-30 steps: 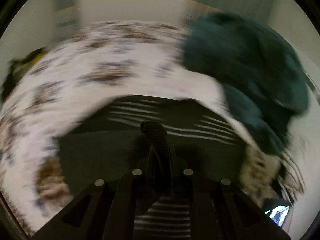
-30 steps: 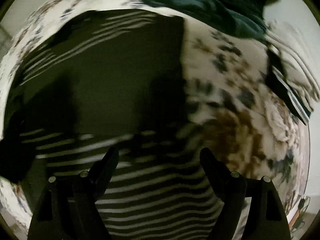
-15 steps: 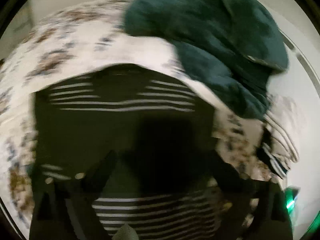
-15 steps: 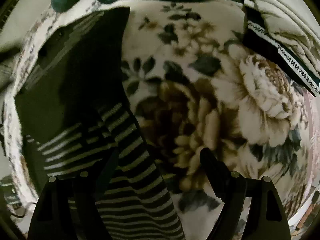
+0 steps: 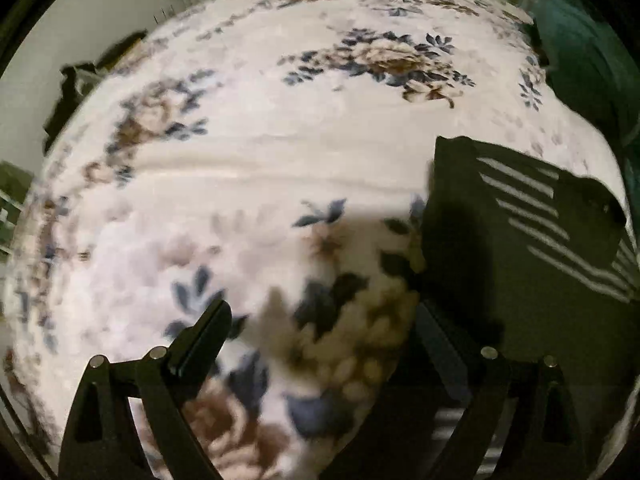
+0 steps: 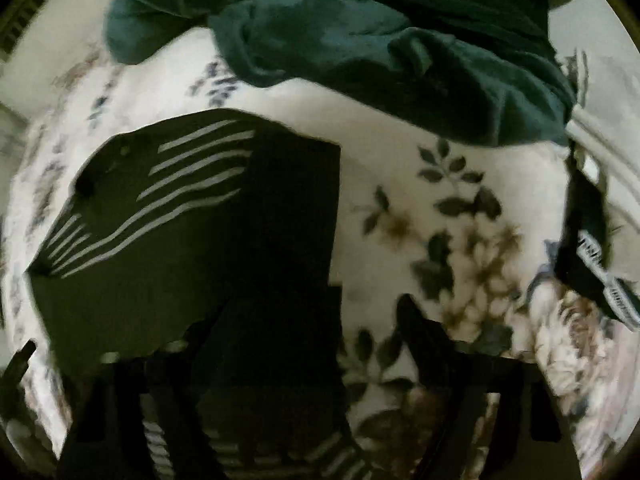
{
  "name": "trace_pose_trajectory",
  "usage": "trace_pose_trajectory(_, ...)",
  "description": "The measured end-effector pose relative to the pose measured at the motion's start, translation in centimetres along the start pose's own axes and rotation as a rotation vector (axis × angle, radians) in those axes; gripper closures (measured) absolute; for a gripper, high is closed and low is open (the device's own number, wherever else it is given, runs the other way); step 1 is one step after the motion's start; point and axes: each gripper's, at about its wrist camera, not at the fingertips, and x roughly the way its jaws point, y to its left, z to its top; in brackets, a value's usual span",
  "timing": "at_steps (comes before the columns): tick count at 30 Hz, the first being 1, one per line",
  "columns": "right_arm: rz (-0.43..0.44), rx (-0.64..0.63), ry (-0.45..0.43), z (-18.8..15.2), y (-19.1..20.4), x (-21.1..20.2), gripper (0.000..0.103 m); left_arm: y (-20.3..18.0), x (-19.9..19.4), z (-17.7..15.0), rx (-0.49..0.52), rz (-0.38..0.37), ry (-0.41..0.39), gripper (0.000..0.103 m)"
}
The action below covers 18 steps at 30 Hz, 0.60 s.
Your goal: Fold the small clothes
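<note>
A dark garment with white stripes (image 6: 192,216) lies folded on a floral blanket (image 6: 460,216). In the left wrist view it sits at the right (image 5: 520,240). My left gripper (image 5: 324,320) is open and empty above the blanket, with its right finger over the garment's left edge. My right gripper (image 6: 316,320) is open and empty, low over the garment's near right part. Its fingers are dark and blurred against the cloth.
A heap of dark green clothes (image 6: 380,32) lies at the far edge of the blanket, also at the right rim of the left wrist view (image 5: 588,60). A white and black folded garment (image 6: 592,240) lies at the right. A dark item (image 5: 76,84) sits at the bed's far left.
My left gripper let go of the striped garment, opened and swung left over the bare blanket. My right gripper stayed open and swung back left over the garment.
</note>
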Motion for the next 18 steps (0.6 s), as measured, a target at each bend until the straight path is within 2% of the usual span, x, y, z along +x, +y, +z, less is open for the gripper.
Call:
trace_pose_trajectory(2,0.014,-0.124,-0.021,1.2,4.0,-0.4,0.033,-0.6,0.9,0.4,0.013,-0.012,0.004,0.009)
trace_pose_trajectory(4,0.054,-0.229,0.016,2.2,7.8,0.6,0.033,-1.2,2.1,0.6,0.040,-0.022,0.025,0.011)
trace_pose_trajectory(5,0.050,-0.285,0.054,2.7,9.9,1.9,0.033,-1.6,2.5,0.5,0.053,-0.027,0.038,0.014)
trace_pose_trajectory(6,0.028,-0.344,0.073,3.3,11.9,3.5,0.033,-1.9,3.0,0.4,0.067,-0.037,0.051,0.026)
trace_pose_trajectory(7,0.007,-0.410,0.087,3.8,13.5,5.2,0.033,-2.3,3.5,0.3,0.084,-0.041,0.066,0.033)
trace_pose_trajectory(8,0.003,-0.452,0.110,3.9,14.4,6.3,0.033,-2.4,3.6,0.3,0.091,-0.042,0.069,0.033)
trace_pose_trajectory(9,-0.005,-0.503,0.170,3.9,15.5,8.2,0.035,-2.5,3.5,0.3,0.093,-0.045,0.062,0.033)
trace_pose_trajectory(10,0.006,-0.523,0.211,3.7,15.8,9.3,0.042,-2.3,3.3,0.3,0.090,-0.058,0.054,0.033)
trace_pose_trajectory(12,0.019,-0.582,0.208,3.2,16.8,9.5,0.091,-1.9,2.9,0.2,0.078,-0.080,0.051,0.032)
trace_pose_trajectory(13,0.025,-0.596,0.184,3.0,17.1,9.0,0.102,-1.4,2.7,0.1,0.065,-0.096,0.055,0.032)
trace_pose_trajectory(15,0.022,-0.598,0.100,2.9,17.1,7.4,0.101,-0.7,2.7,-0.2,0.042,-0.132,0.069,0.032)
trace_pose_trajectory(18,0.010,-0.531,0.032,3.5,15.9,6.0,0.103,0.0,2.7,-0.7,0.006,-0.204,0.099,0.032)
